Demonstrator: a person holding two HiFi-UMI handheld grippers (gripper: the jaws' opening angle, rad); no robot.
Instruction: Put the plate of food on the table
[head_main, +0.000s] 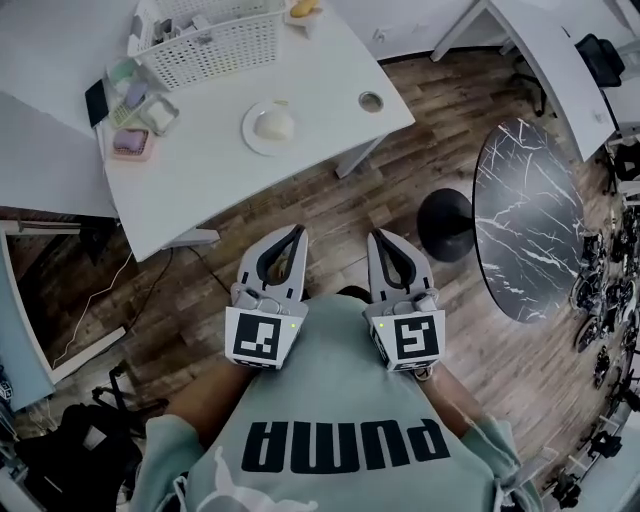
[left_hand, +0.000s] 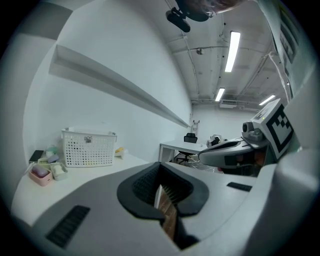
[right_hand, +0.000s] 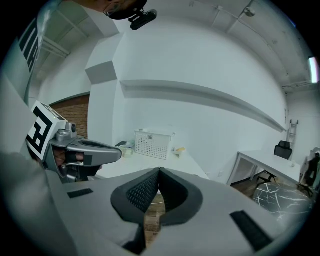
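The left tool (head_main: 296, 232) and the right tool (head_main: 376, 236) sit side by side, close against the person's pale green shirt (head_main: 330, 380), and both point away toward the far side of the room. Each tool's own camera shows its two dark-padded jaws pressed together at the tips with nothing between them; only a strip of wooden floor (head_main: 330, 210) shows through the gap behind the tips. Well apart from both tools, at the far left, stands a white worktop (head_main: 220, 175). The plate (head_main: 250, 136) lies on it, toward its right half, carrying a pale rounded piece of food (head_main: 274, 124). Farther back on the same worktop is a white perforated basket (head_main: 215, 50), and along its left edge sits a cluster of small containers (head_main: 131, 143). To the right of the tools, on the floor, is a black round stool (head_main: 446, 225), and beyond it a dark marble-patterned oval table (head_main: 530, 220).
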